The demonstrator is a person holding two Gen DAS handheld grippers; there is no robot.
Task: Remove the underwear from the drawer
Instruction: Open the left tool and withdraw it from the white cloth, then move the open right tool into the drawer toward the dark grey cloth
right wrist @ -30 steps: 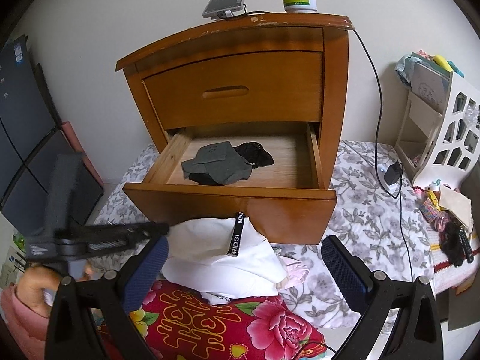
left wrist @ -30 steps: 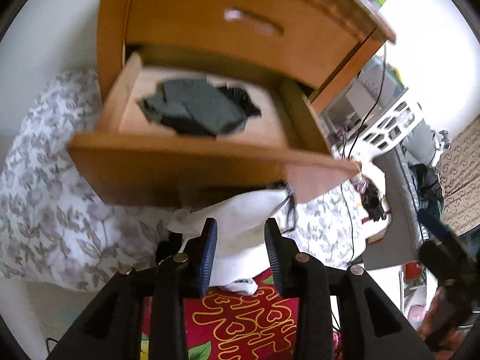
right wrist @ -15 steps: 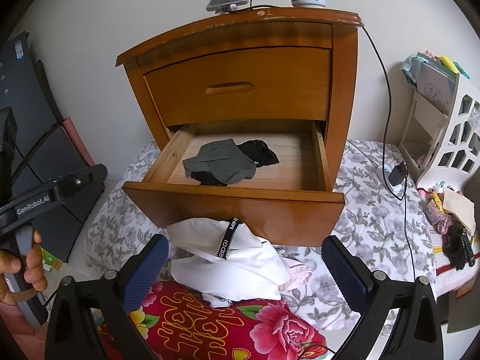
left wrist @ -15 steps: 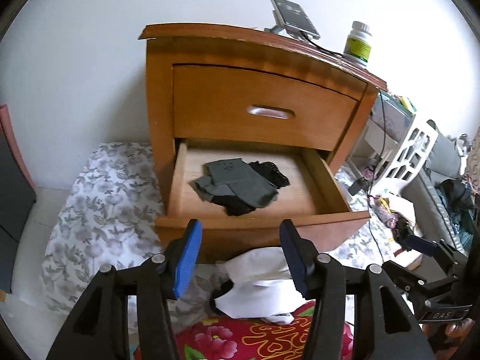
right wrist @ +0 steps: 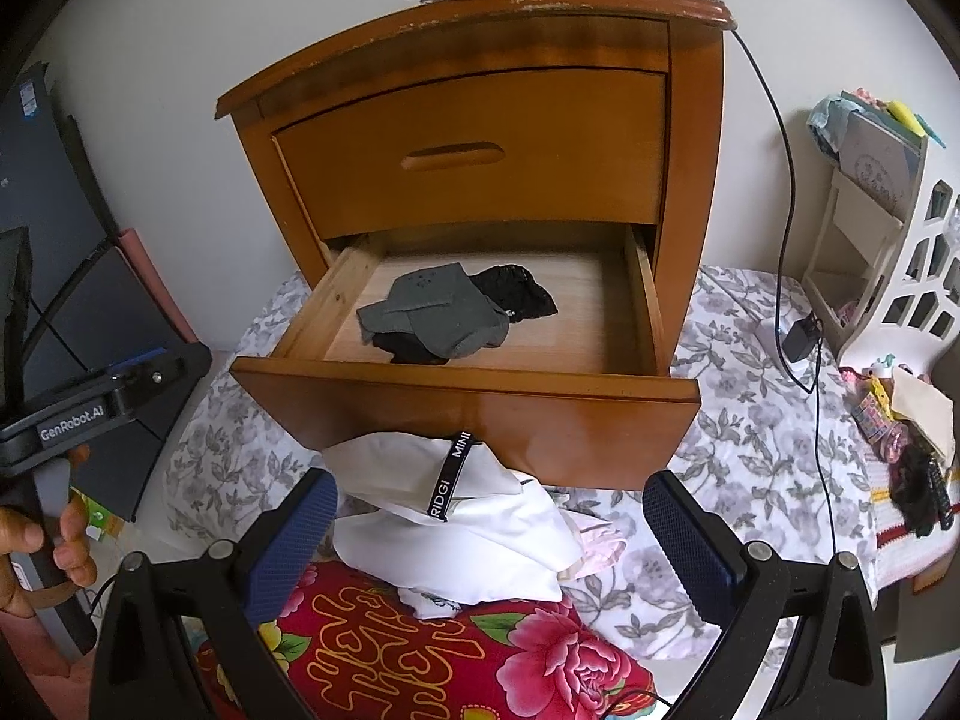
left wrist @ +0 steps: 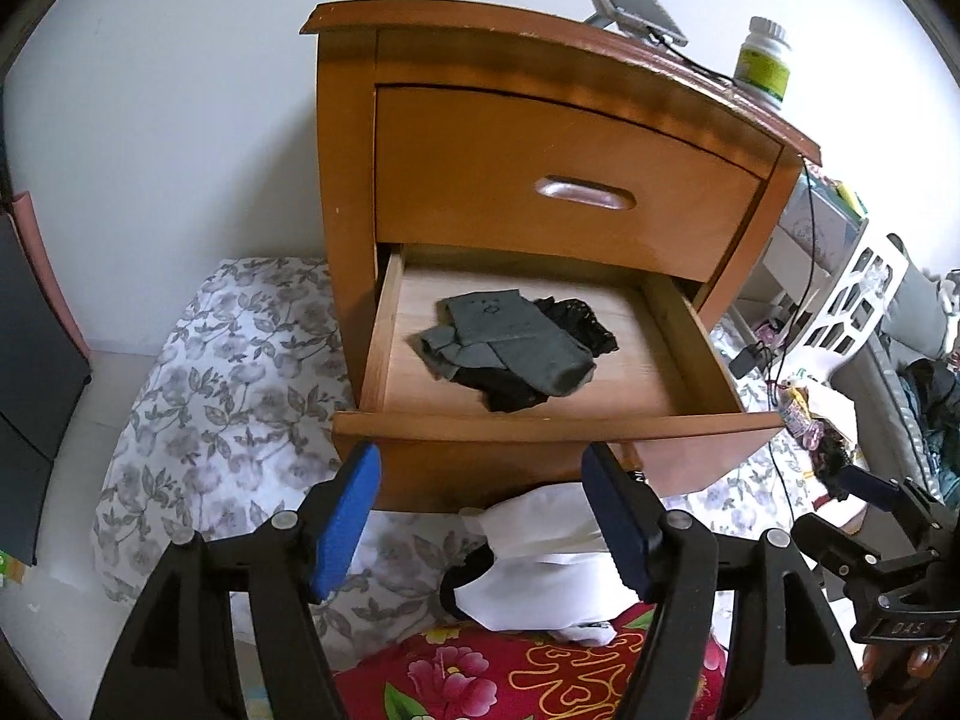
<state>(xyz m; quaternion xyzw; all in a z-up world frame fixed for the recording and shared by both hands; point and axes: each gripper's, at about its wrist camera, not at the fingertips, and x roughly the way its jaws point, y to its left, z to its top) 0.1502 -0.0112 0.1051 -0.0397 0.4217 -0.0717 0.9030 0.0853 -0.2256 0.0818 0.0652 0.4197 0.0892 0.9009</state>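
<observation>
One white garment [right wrist: 456,516] already lies out of the drawer, on the floral bedding [right wrist: 744,480] just below the drawer front, partly over a red flowered cloth [right wrist: 420,660]. The left claw [left wrist: 480,516] has just been opening; its blue pads stand apart with nothing between them, and the white piece lies beneath, free of them. The right claw [right wrist: 489,546] is spread wide and empty too, held above the same heap.

The step in hand looks like the turn back to the drawer [left wrist: 558,426] for the next piece. Grey underwear [left wrist: 510,342] lies near the middle of the drawer floor, on top of a black lacy piece [left wrist: 576,318] that reaches toward the back right corner. The next move likely calls for lifting a claw over the drawer's front edge, dipping in at a slant and pinching the grey fabric on its upper fold, so that the black piece is not dragged out with it.

The closed upper drawer [left wrist: 564,180] overhangs the opening, so headroom is limited. On top of the nightstand [right wrist: 480,18] stand a phone [left wrist: 636,0] with its cable and a pill bottle [left wrist: 763,60], clear of the path. A white rack [right wrist: 888,252] stands to the right, well apart.
</observation>
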